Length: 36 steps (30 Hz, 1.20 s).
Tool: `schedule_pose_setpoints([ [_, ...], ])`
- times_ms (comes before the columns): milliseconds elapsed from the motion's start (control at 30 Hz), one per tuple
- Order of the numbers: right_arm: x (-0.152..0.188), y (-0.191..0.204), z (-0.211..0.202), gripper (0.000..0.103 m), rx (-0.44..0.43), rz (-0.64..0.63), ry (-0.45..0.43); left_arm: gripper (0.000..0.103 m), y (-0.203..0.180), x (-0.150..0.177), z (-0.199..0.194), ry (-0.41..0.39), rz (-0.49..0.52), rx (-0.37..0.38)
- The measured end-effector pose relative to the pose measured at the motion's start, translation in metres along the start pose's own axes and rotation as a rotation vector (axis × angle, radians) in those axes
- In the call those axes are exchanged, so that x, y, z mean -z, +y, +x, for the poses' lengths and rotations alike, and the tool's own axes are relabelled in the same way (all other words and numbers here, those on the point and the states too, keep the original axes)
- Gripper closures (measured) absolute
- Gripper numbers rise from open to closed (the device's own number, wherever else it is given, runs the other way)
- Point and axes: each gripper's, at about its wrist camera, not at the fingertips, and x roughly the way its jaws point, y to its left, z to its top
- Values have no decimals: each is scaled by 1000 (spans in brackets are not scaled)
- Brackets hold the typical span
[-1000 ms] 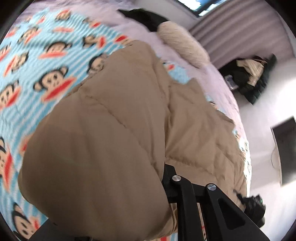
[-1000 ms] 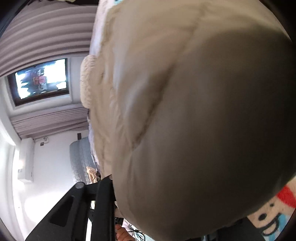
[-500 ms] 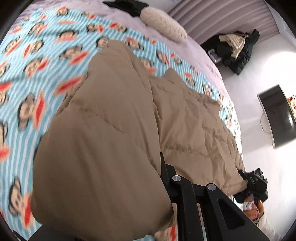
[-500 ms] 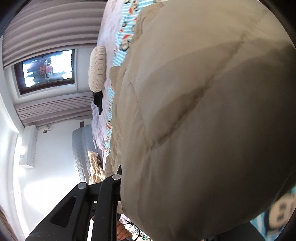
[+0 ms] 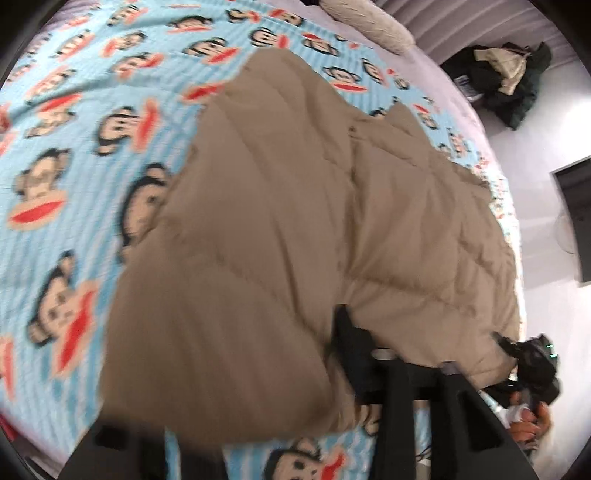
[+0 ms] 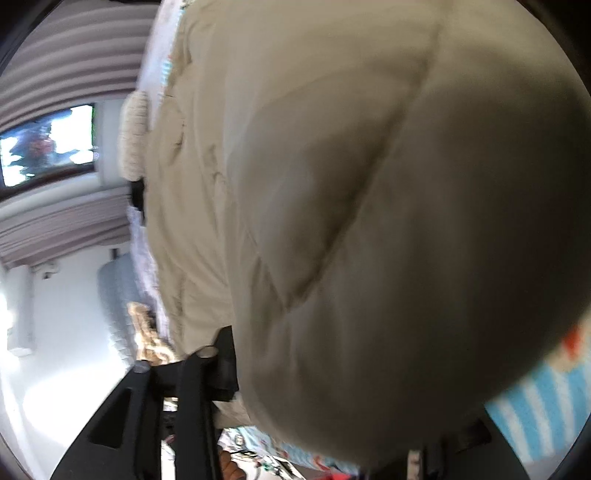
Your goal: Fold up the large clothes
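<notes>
A large tan puffer jacket (image 5: 295, 206) lies on a bed with a blue striped monkey-print cover (image 5: 66, 147). My left gripper (image 5: 258, 398) is shut on the jacket's near edge, which bulges up between its black fingers (image 5: 354, 354). My right gripper (image 6: 325, 398) is shut on another part of the same jacket (image 6: 369, 184), whose padded fabric fills nearly all of the right wrist view. The right gripper also shows in the left wrist view (image 5: 532, 362) at the jacket's right corner.
A cream knitted pillow (image 5: 369, 22) lies at the head of the bed. Dark clothes (image 5: 506, 81) are heaped on the floor beyond the bed. A black screen (image 5: 576, 214) stands at the right. A window (image 6: 44, 144) and grey curtains show in the right wrist view.
Both grippers have risen and pulled back with the jacket edge still held. More of the bed cover now shows around the jacket in the left wrist view.
</notes>
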Motion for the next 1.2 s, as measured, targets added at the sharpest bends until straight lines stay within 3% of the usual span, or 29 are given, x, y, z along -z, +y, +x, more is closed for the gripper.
schedule_pose_setpoints([
  [33,0,4,-5,50,37,-20,8,39,3,1,-5,2,-2,-13],
  [133,7,18,-32,45,154,-124,11,38,13,6,-27,5,-13,-23],
  [200,12,27,-54,46,183,-201,-2,38,19,6,-42,-17,-14,-62],
  [233,15,31,-63,50,189,-233,-11,38,22,6,-52,-39,-16,-85],
  [300,22,40,-85,87,200,-314,-44,38,27,2,-64,-67,-26,-102],
  [400,22,53,-101,89,213,-387,-102,38,30,-7,-73,-83,-48,-83],
  [500,-3,48,-94,89,275,-374,-122,38,27,-11,-72,-82,-35,-76],
  [567,-10,42,-77,89,417,-371,-113,38,21,-14,-69,-75,-9,-76],
  [633,-23,25,-66,93,478,-301,-79,38,17,-17,-64,-65,19,-69],
  [733,-12,24,-77,93,475,-276,-114,38,16,-19,-63,-41,87,-57],
  [867,28,71,-82,93,471,-437,-180,38,36,-28,-54,20,148,-41],
  [967,65,102,-51,93,443,-517,-99,38,51,-40,-45,66,183,36],
  [1067,89,119,-5,93,510,-588,-32,38,56,-48,-25,161,239,152],
  [1200,96,119,37,93,607,-592,-2,38,50,-45,8,333,325,353],
])
